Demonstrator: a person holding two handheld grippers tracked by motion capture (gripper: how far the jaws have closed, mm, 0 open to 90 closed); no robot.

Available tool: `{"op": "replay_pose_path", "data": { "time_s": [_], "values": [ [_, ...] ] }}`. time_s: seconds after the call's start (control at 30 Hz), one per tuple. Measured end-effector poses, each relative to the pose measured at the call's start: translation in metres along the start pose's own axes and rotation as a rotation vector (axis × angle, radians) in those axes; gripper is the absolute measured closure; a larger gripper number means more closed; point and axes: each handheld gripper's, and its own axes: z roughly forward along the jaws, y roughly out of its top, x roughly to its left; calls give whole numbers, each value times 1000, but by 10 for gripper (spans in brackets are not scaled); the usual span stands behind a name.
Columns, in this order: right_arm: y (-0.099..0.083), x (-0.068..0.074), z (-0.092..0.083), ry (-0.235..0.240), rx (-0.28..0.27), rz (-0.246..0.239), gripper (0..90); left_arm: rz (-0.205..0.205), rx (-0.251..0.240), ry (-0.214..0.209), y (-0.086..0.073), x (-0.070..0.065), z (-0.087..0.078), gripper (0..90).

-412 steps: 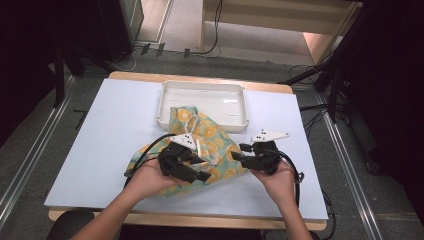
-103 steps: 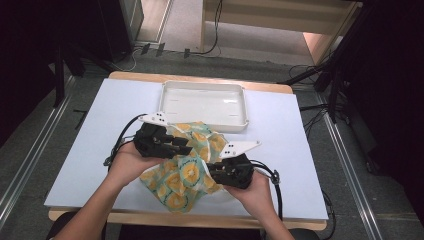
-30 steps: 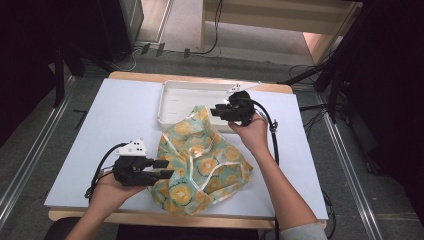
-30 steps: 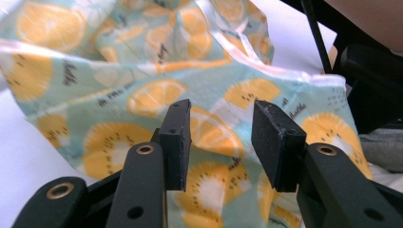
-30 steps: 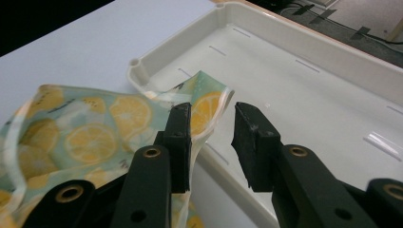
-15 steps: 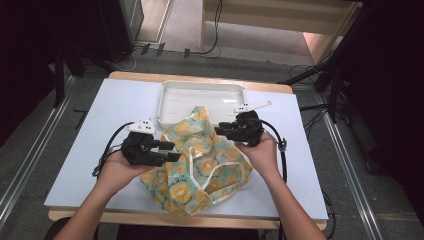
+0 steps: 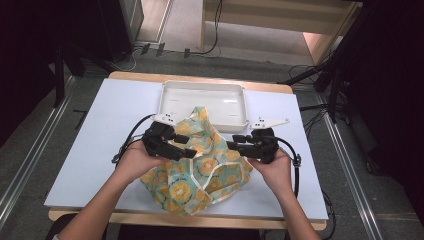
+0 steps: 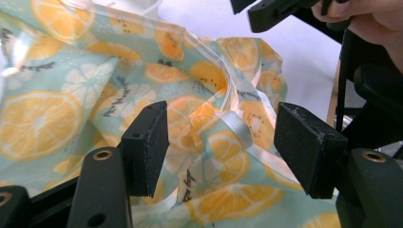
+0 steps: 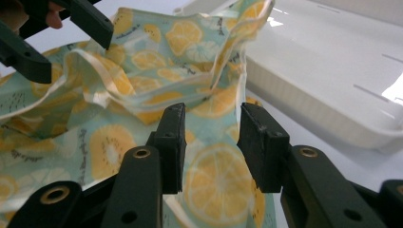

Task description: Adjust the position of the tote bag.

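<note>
1. Orange-slice print cloth (image 7: 200,160) lies crumpled on desk (image 7: 100,135), near side of white tray (image 7: 205,102); its printed lettering is too small to read.
2. Left claw (image 7: 186,151): jaws just opening, wide, cloth between, unpressed.
3. Right claw (image 7: 234,145): jaws just opening, gapped over cloth's right edge.

My view: white-topped table (image 7: 90,150), wood edge showing. White tray (image 7: 202,95) at far side; crumpled orange-print cloth (image 7: 200,170) on it, one corner against tray.
</note>
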Motion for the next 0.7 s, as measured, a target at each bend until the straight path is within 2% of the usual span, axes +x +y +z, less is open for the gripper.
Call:
{"op": "replay_pose_path", "data": {
  "time_s": [0.07,0.13,0.17,0.23,0.3,0.37,0.4,0.5,0.57,0.7],
  "values": [
    [-6,0,-3,-5,2,12,608,4,16,-6,-2,0,5,405],
    [-11,-1,-5,-11,7,19,584,8,15,8,-5,-2,8,547],
    [-15,-1,-6,-18,10,24,556,17,19,9,-7,-2,9,647],
    [-21,-1,-6,-26,15,31,524,18,21,19,-11,-2,10,756],
    [-26,-2,-6,-27,16,42,510,21,35,15,-13,-1,11,826],
    [-31,-2,-4,-20,18,52,510,38,43,31,-16,-3,10,880],
    [-32,-1,-3,-19,24,45,517,45,36,39,-17,-3,8,890],
    [-37,0,0,-24,38,32,510,32,13,26,-21,-1,1,899],
    [-39,-1,1,-24,44,35,466,23,-7,33,-23,1,-8,900],
    [-43,-5,2,2,69,39,475,12,-61,53,-29,2,-30,900]
  ]
}}
